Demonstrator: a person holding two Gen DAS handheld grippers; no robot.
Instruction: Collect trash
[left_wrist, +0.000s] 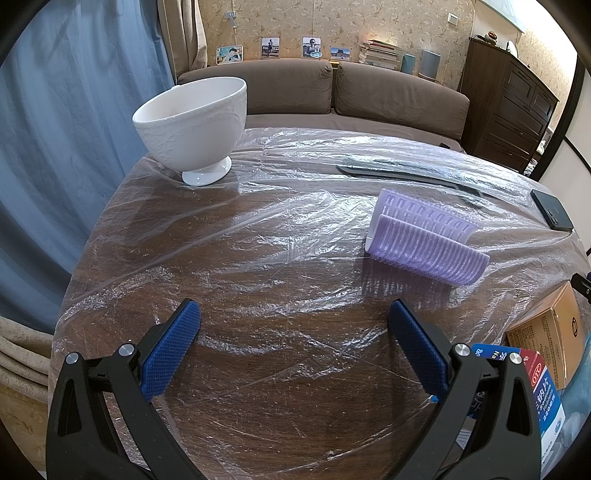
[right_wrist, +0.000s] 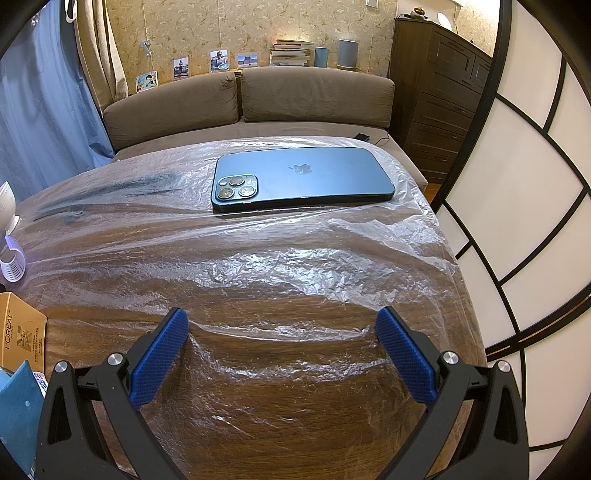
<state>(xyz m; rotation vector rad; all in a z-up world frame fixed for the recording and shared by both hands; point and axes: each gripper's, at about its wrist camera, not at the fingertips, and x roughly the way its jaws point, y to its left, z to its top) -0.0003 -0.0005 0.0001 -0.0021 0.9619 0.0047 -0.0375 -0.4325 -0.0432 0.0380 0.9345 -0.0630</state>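
A crinkled clear plastic sheet (left_wrist: 288, 236) lies spread over the wooden table (left_wrist: 295, 424); it also shows in the right wrist view (right_wrist: 295, 266). My left gripper (left_wrist: 293, 314) is open and empty, low over the sheet near the table's near edge. My right gripper (right_wrist: 282, 321) is open and empty, its fingertips at a fold of the sheet. A tan L'Oreal carton (left_wrist: 546, 332) and a blue and white medicine box (left_wrist: 543, 387) lie at the right of the left wrist view; the carton shows at the left of the right wrist view (right_wrist: 22, 332).
A white footed bowl (left_wrist: 192, 122) stands at the far left. A purple hair roller (left_wrist: 424, 236) lies right of centre. A blue phone (right_wrist: 303, 177) lies face down on the sheet at the far side. A brown sofa (right_wrist: 243, 99) is behind the table.
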